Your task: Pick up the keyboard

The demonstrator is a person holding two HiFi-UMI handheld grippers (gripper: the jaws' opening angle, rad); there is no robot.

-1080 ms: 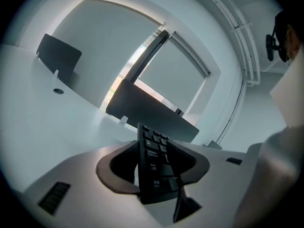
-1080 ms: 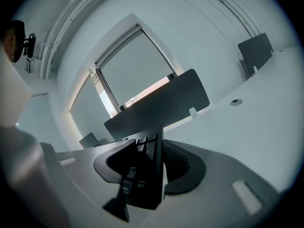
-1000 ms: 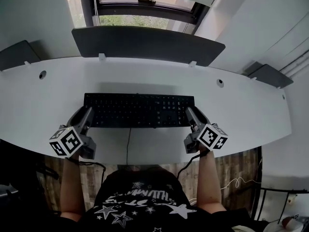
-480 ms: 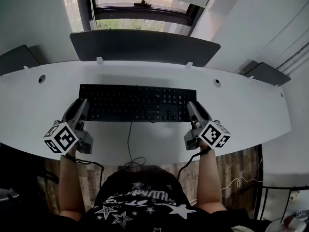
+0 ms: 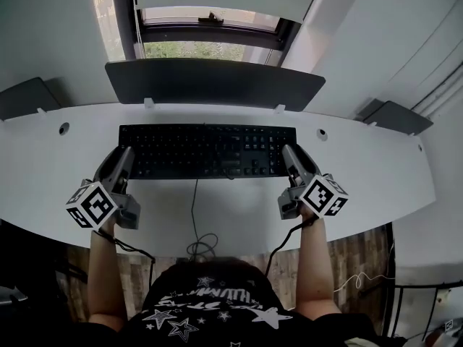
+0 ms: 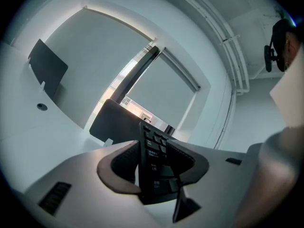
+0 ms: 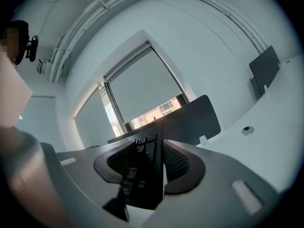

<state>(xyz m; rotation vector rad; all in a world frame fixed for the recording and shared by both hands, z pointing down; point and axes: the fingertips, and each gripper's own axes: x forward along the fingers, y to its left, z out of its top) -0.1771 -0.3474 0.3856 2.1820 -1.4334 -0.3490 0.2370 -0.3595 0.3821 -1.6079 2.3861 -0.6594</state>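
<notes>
Curved white tabletop (image 5: pixel 217 219) below a window (image 5: pixel 210 49), with a dark grey divider panel (image 5: pixel 217 82) standing along the far edge. Above the middle of the tabletop, somewhat closer to the far edge than to the near one: long black full-size keyboard (image 5: pixel 206 150), flat and parallel to the divider panel. Apparently lifted clear of the surface, judging by the thin black cable (image 5: pixel 194 212) dropping from its near side and past the near edge of the tabletop.

Left gripper (image 5: pixel 124 159) clamped on the keyboard's left end, jaws part-way apart with the ribbed pads pressing on its two faces. Right gripper (image 5: pixel 291 156) clamped likewise on the right end, jaws part-way apart as well, nothing else between them. Both pointing level, towards the far edge.

For a clean lift:
- Raise both ends at one pace, so as to hold the keyboard flat and avoid twisting it between the two grips.
- Hold the squeeze even, with no loosening on either side, for fear of a pivot or slip of so thin a board pinched only at its ends.
- Watch the cable: allow slack, pull straight up rather than towards the far edge, and stop on any tug.
- Steer well short of the divider panel.
</notes>
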